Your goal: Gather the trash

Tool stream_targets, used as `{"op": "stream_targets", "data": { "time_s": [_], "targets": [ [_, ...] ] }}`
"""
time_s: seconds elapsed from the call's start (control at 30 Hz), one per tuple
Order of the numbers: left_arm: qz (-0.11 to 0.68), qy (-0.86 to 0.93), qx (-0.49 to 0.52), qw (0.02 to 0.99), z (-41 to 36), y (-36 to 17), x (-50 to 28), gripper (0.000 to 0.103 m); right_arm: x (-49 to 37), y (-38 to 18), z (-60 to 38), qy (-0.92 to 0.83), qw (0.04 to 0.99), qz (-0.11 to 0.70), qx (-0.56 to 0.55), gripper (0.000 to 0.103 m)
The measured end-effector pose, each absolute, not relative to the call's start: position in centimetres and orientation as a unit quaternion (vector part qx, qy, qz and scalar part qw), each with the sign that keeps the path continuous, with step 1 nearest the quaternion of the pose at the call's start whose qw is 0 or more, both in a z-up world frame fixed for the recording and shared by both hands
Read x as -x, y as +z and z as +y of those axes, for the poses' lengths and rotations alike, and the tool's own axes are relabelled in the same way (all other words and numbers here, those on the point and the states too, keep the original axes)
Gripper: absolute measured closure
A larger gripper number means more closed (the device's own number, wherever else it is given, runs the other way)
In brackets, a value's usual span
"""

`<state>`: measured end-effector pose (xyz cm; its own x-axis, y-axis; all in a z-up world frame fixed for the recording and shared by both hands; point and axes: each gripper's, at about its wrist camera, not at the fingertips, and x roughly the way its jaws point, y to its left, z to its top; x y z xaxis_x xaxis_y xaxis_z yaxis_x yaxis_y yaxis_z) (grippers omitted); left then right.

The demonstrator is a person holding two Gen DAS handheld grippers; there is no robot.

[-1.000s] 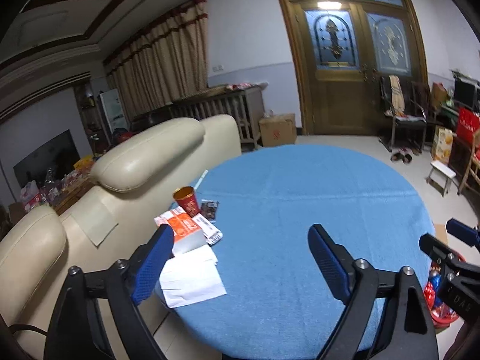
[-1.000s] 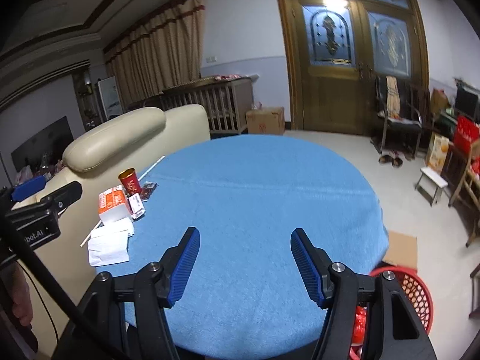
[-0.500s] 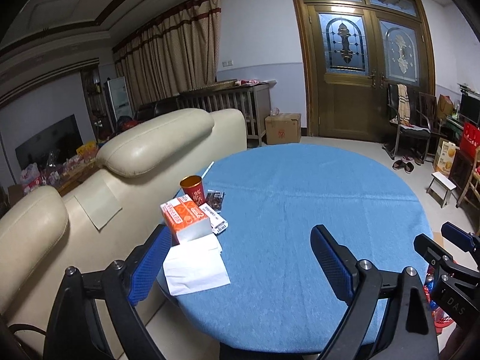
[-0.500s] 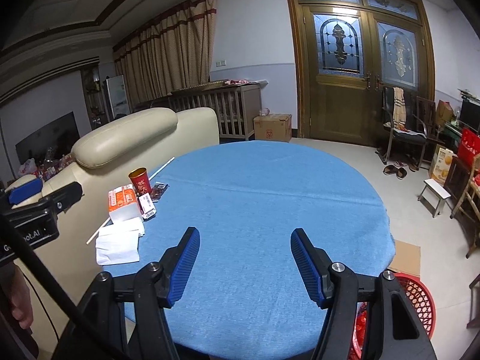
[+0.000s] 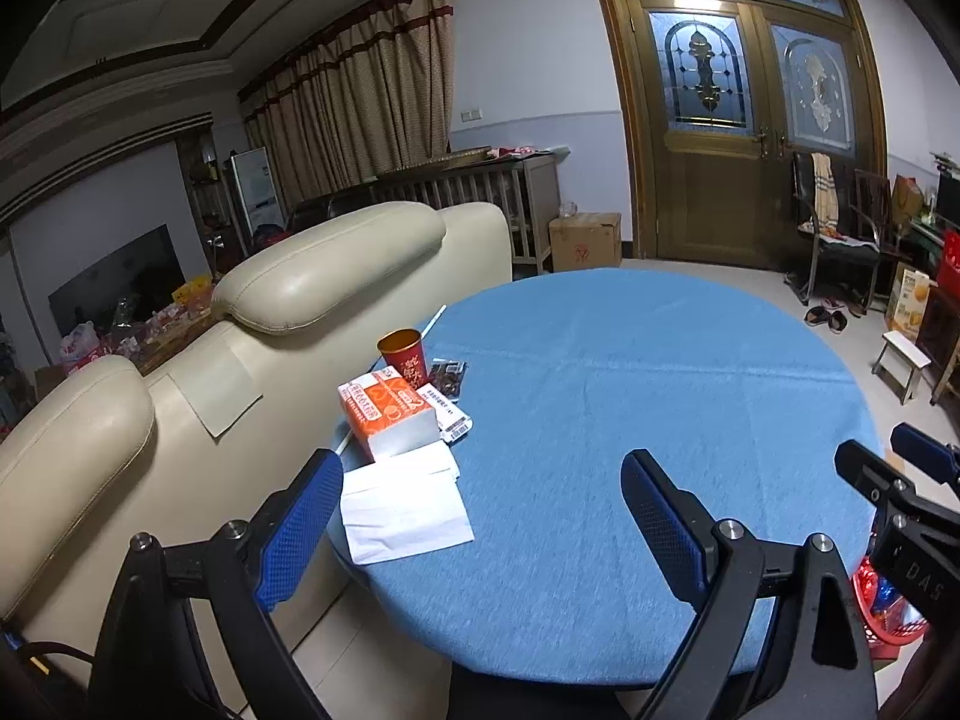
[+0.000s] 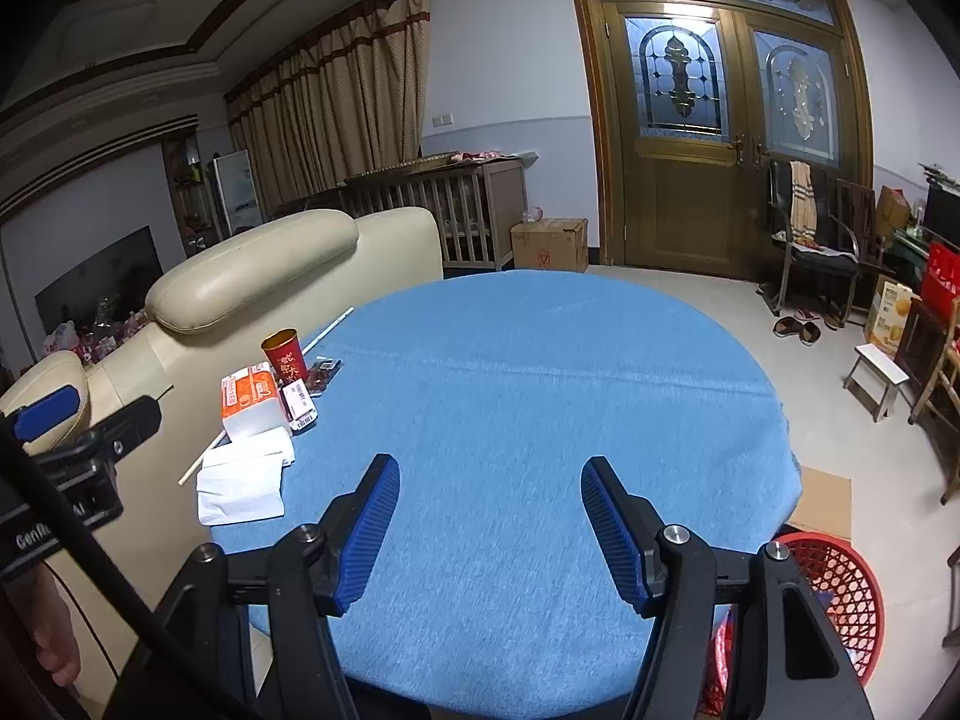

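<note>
Your trash sits in one cluster at the left edge of the round bench (image 5: 660, 396), which is covered in blue cloth. Nearest you lie two white paper sheets (image 5: 405, 501), overlapping, the lower one hanging a little past the bench's rim. Just behind them stands an orange and white carton (image 5: 390, 411), and touching its right side is a small white packet with a barcode (image 5: 449, 411). Behind the carton a red paper cup (image 5: 405, 354) stands upright, with a dark wrapper (image 5: 447, 375) lying flat just beside it. A thin white stick (image 6: 327, 330) runs along the bench's left rim behind the cup (its lower end shows again past the carton).

Your left gripper (image 5: 480, 516) has its jaws spread wide with nothing between them; the left jaw hangs off the bench edge beside the paper sheets, the right one over bare cloth. Your right gripper (image 6: 489, 531) points at the middle of the bench, jaws parted and empty, well apart from the cluster.

A red mesh basket (image 6: 840, 594) stands on the floor at the bench's near right, with some colourful things in it. A cream leather sofa (image 5: 180, 372) backs onto the bench's left side, close to the trash. Beyond are a cardboard box (image 5: 585, 240) and a wooden double door (image 5: 738, 138).
</note>
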<state>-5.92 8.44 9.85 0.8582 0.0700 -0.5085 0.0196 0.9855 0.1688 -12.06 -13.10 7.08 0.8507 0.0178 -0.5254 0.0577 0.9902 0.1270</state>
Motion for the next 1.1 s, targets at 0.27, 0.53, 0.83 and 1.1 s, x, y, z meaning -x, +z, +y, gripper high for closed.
{"op": "stream_targets", "data": {
  "time_s": [0.27, 0.53, 0.83, 1.1],
  "targets": [
    [0.282, 0.005, -0.087, 0.955, 7.9, 9.3, 6.1, 0.009, 12.0, 6.6, -13.7, -0.016, 0.957, 0.278, -0.078, 0.036],
    [0.294, -0.004, -0.085, 0.952, 7.5, 9.0, 5.9, 0.009, 11.6, 6.0, -14.2, -0.019, 0.954, 0.286, -0.087, 0.036],
    [0.29, -0.014, -0.091, 0.953, 7.2, 9.4, 5.7, 0.009, 11.0, 5.9, -14.4, -0.024, 0.953, 0.289, -0.081, 0.036],
    [0.294, -0.022, -0.094, 0.951, 6.8, 9.5, 4.4, 0.009, 9.7, 6.0, -14.6, -0.042, 0.953, 0.292, -0.072, 0.036]
  ]
}}
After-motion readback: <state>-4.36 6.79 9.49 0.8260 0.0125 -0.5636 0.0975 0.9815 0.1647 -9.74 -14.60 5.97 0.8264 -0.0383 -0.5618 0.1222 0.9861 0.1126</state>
